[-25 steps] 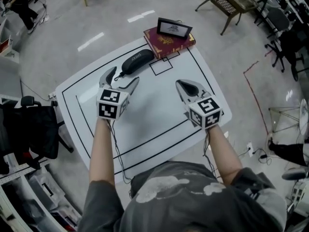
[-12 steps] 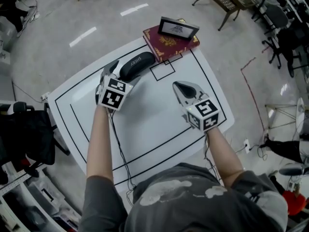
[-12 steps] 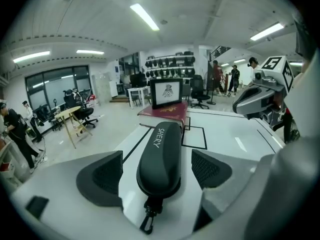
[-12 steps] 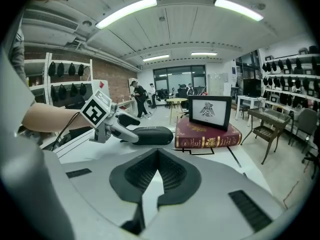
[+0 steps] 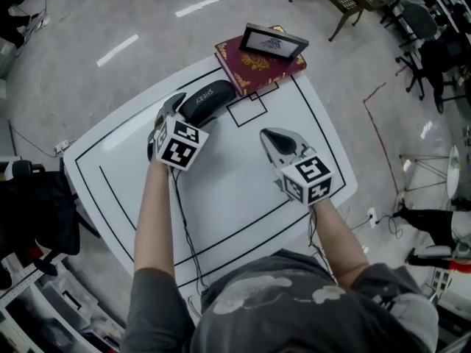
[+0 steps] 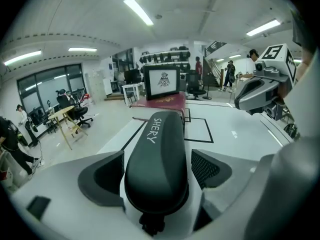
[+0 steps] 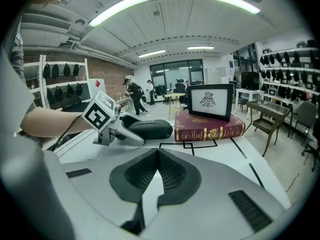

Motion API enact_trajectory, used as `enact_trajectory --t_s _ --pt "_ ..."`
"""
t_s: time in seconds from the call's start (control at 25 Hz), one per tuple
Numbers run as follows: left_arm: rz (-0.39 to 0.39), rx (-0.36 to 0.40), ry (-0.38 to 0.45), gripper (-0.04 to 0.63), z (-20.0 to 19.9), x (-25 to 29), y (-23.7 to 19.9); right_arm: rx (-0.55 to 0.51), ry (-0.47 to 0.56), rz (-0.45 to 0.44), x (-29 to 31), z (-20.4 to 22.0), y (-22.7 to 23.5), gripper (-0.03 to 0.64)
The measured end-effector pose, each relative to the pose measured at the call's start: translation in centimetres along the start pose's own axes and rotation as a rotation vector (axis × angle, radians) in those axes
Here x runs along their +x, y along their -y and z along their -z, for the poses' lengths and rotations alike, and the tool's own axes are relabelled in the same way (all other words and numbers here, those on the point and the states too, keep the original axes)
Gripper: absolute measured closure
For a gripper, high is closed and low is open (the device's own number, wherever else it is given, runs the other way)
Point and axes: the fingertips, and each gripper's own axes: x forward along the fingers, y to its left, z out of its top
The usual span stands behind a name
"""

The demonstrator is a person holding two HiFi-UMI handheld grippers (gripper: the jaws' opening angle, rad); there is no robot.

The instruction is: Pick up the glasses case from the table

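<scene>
The black glasses case [image 5: 211,96] lies on the white table [image 5: 243,182], left of the middle at the back. My left gripper [image 5: 185,113] is open, and its jaws stand either side of the case's near end. In the left gripper view the case [image 6: 157,149] fills the gap between the two pads [image 6: 102,176], with a thin space on each side. My right gripper [image 5: 272,138] hovers over the table's middle right, shut and empty. Its pads meet at the tip in the right gripper view [image 7: 157,156], where the case [image 7: 147,129] shows to the left beyond.
A red book [image 5: 257,63] with a small framed picture [image 5: 274,41] on it lies at the table's far edge, just right of the case. A black square outline [image 5: 246,109] is drawn between them. Chairs [image 5: 346,2] stand on the floor beyond.
My left gripper has gone forward and down from short of the case until its jaws straddle the near end. The right gripper has sunk a little and stayed shut.
</scene>
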Motion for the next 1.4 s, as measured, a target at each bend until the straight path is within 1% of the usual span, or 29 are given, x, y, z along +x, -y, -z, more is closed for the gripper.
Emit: enact_trajectory --t_s 0.16,0.2,0.24,0.44,0.56,0.64,0.72,0.84,1.12,1.4 --pt "0.003 -0.019 -0.001 0.193 0.5 0.4 -0.1 0.003 -0.002 -0.007 0.5 0.1 -0.3 0.617" --pt "0.004 -0.023 0.000 0.209 0.5 0.4 -0.1 0.003 -0.003 -0.008 0.5 0.2 -0.4 0.617" --pt "0.004 -0.026 0.003 0.239 0.6 0.5 -0.1 0.002 -0.003 -0.010 0.5 0.2 -0.4 0.617" --pt "-0.005 -0.056 0.003 0.252 0.6 -0.1 0.0 0.005 0.004 -0.012 0.2 0.2 -0.7 0.617" --pt "-0.027 -0.063 0.026 0.255 0.0 -1.0 0.0 0.002 0.014 -0.009 -0.6 0.0 -0.6 0.617" --pt "-0.041 -0.083 0.036 0.256 -0.6 -2.2 0.3 0.003 0.025 -0.008 -1.5 -0.3 -0.8 0.617" --pt "-0.056 -0.101 0.062 0.256 -1.4 -3.5 0.6 0.001 0.038 -0.009 -2.5 -0.6 -1.0 0.617" --pt "-0.082 -0.104 0.098 0.258 -2.6 -5.7 1.4 -0.010 0.060 -0.010 -4.0 -1.1 -1.5 0.617" --pt "-0.121 -0.102 0.149 0.259 -4.5 -10.4 4.5 -0.025 0.105 -0.017 -8.1 -1.2 -3.0 0.617" --pt "-0.134 -0.112 0.203 0.259 -5.7 -15.0 9.7 -0.029 0.151 -0.027 -13.1 -0.1 -4.6 0.617"
